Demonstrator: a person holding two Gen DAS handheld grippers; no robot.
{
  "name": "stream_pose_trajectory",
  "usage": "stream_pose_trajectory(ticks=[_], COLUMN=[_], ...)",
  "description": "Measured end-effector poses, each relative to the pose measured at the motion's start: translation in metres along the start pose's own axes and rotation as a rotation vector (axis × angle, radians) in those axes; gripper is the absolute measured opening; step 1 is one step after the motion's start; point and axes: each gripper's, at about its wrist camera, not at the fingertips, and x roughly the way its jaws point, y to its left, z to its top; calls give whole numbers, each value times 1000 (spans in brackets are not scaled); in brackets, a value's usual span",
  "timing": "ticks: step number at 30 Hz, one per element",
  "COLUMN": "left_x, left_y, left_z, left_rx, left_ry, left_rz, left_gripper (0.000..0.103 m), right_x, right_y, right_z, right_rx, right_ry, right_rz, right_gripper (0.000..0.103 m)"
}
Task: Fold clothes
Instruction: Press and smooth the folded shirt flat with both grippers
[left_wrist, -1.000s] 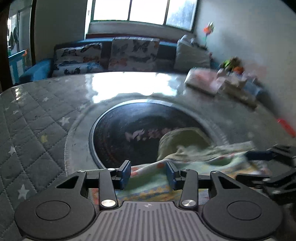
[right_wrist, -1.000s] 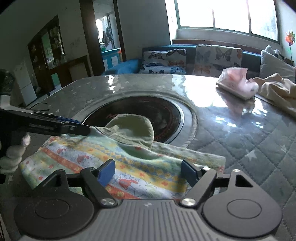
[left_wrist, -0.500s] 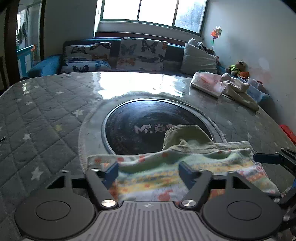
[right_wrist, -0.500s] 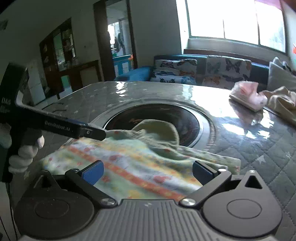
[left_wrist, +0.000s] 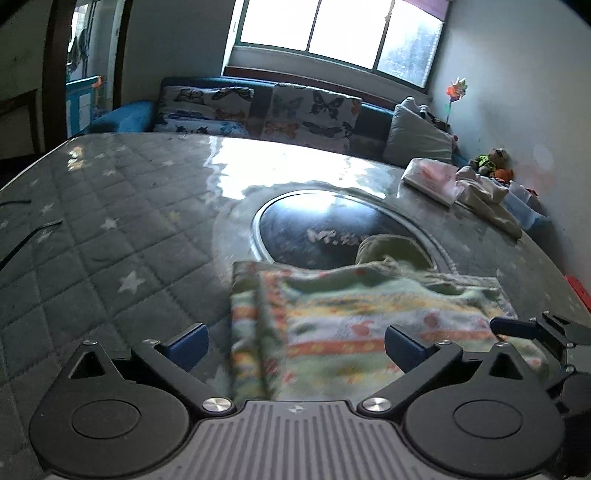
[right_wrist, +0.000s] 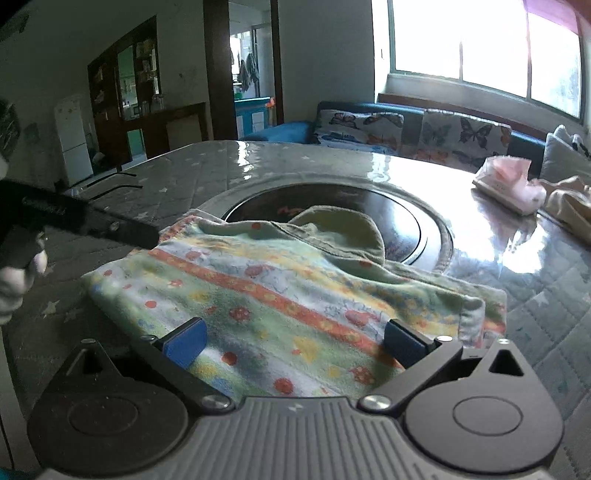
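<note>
Small pale-green garment printed with orange stripes and red ladybirds (right_wrist: 280, 295), lying flat at the near edge of the grey quilted star-pattern table cover (left_wrist: 110, 229), its olive-green hood (right_wrist: 343, 229) reaching onto the round black glass inset (left_wrist: 321, 225). Its left edge shows a doubled layer (left_wrist: 251, 314), so at least one fold appears made; whether more folds remain cannot be settled. Left gripper (left_wrist: 295, 341) and right gripper (right_wrist: 293, 339) both hover over the garment with jaws spread wide, holding nothing. At 2 o'clock on the table lie a pink-and-white packet (left_wrist: 432, 179) and a cream cloth (left_wrist: 487, 195). White lettering on the black inset (left_wrist: 332, 236) is blurred and unreadable; the print on the left gripper's arm, seen from the right wrist, is likewise illegible.
</note>
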Motion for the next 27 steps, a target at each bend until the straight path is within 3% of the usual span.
stream_pose_trajectory(ticks=[10,27], left_x=[1,6], left_y=[23,13], left_z=[-15,-16], left_rx=[-64,-30], left_ry=[38,50], left_rz=[53,99], left_gripper=[103,103], right_x=[1,2], right_y=[-3,-3], right_z=[-2,-1], right_rx=[26,29], right_ry=[19,19], right_rz=[20,22], right_gripper=[103,103])
